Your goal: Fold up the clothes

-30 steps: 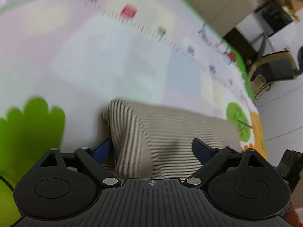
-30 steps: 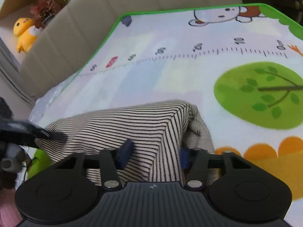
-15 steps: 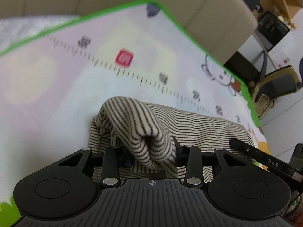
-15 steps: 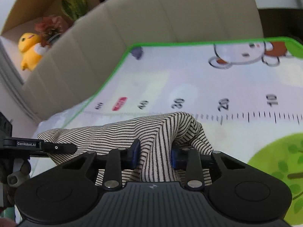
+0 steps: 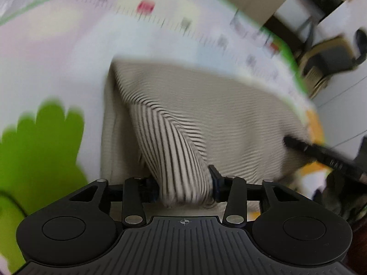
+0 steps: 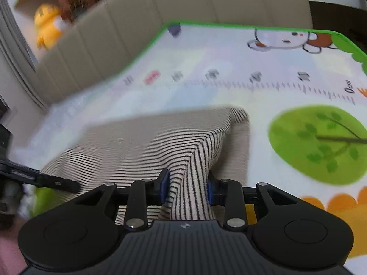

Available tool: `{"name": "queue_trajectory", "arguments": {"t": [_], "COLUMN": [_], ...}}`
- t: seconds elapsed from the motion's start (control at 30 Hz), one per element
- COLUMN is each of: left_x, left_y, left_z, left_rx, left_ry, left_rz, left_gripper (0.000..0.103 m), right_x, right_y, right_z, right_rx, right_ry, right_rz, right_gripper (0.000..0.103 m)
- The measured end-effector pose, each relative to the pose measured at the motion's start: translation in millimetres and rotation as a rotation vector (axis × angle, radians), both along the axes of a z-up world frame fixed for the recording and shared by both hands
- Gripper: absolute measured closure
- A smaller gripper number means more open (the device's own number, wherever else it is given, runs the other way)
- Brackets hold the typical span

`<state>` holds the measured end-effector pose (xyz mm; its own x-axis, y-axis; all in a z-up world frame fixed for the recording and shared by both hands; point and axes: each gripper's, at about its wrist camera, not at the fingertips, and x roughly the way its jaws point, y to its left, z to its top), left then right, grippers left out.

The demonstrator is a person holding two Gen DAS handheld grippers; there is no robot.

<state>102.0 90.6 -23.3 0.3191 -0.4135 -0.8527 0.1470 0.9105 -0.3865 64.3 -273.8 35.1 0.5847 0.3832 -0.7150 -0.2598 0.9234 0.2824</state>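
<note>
A beige garment with thin black stripes point(image 5: 206, 114) lies partly folded on a colourful play mat point(image 5: 68, 57). My left gripper point(image 5: 183, 183) is shut on a bunched corner of the garment and holds it above the mat. My right gripper point(image 6: 187, 188) is shut on the opposite corner of the striped garment point(image 6: 160, 142). The right gripper's finger shows at the right of the left wrist view point(image 5: 321, 155), and the left gripper's finger shows at the left of the right wrist view point(image 6: 45, 178). Both views are blurred by motion.
The mat has a green border point(image 6: 229, 26), a printed ruler point(image 6: 252, 84), a green tree point(image 6: 321, 142) and a bear. A beige sofa point(image 6: 160, 11) stands behind it with a yellow plush toy point(image 6: 48, 29). A chair point(image 5: 325, 59) stands off the mat.
Both grippers closed on the garment's corners a second ago and lifted them. Since half a second ago they have swung with the cloth; the views now tilt down over the mat.
</note>
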Motion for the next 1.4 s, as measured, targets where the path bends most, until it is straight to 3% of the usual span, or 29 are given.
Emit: {"name": "queue_trajectory", "arguments": {"t": [0.13, 0.27, 0.33, 0.4, 0.43, 0.5, 0.57, 0.67, 0.8, 0.93, 1.2, 1.27, 1.4], "left_x": [-5.1, -21.6, -32.8, -42.2, -44.7, -46.6, -44.1, -34.1, -11.2, 15.9, 76.2, 84.5, 76.6], "left_y": [-0.4, 1.4, 2.9, 0.5, -3.2, -13.1, -24.0, -34.8, -25.4, -8.7, -25.1, -29.3, -33.9], "left_z": [5.0, 41.2, 56.9, 64.5, 63.1, 50.2, 31.6, 6.3, -8.9, -14.5, -4.8, -0.4, 14.0], "left_rx": [0.077, 0.168, 0.126, 0.057, 0.018, -0.072, -0.128, -0.104, -0.073, -0.108, 0.006, 0.055, 0.116], "left_ry": [-0.028, -0.138, -0.171, -0.172, -0.152, -0.068, 0.012, 0.059, 0.052, 0.025, -0.181, -0.245, -0.308], "left_rz": [0.032, 0.054, 0.062, 0.061, 0.054, 0.024, 0.002, 0.013, 0.095, 0.17, 0.138, 0.117, 0.103], "left_gripper": [0.043, 0.038, 0.027, 0.022, 0.022, 0.022, 0.023, 0.026, 0.029, 0.031, 0.026, 0.021, 0.021], "right_x": [-0.7, -7.1, -6.8, -2.9, 1.6, 13.7, 32.0, 60.1, 87.0, 63.7, -13.5, -33.1, -69.9], "right_y": [-1.1, -8.3, -16.5, -24.3, -22.6, -15.8, -3.8, 10.2, 14.4, 10.4, 4.7, 16.7, 44.7], "right_z": [-5.0, 15.1, 27.2, 37.5, 41.4, 48.0, 46.2, 37.6, 7.5, -8.7, -0.7, 3.1, 4.8], "right_rx": [-0.007, -0.029, -0.013, 0.011, -0.006, -0.055, -0.096, -0.185, -0.255, -0.288, -0.257, -0.25, -0.208], "right_ry": [0.011, -0.051, -0.097, -0.132, -0.15, -0.184, -0.187, -0.188, -0.11, -0.129, -0.097, -0.074, -0.019], "right_rz": [-0.029, -0.051, -0.077, -0.106, -0.097, -0.067, -0.047, -0.042, -0.021, -0.001, -0.013, 0.036, 0.216], "right_gripper": [0.061, 0.05, 0.042, 0.042, 0.044, 0.064, 0.067, 0.067, 0.067, 0.063, 0.064, 0.071, 0.07]}}
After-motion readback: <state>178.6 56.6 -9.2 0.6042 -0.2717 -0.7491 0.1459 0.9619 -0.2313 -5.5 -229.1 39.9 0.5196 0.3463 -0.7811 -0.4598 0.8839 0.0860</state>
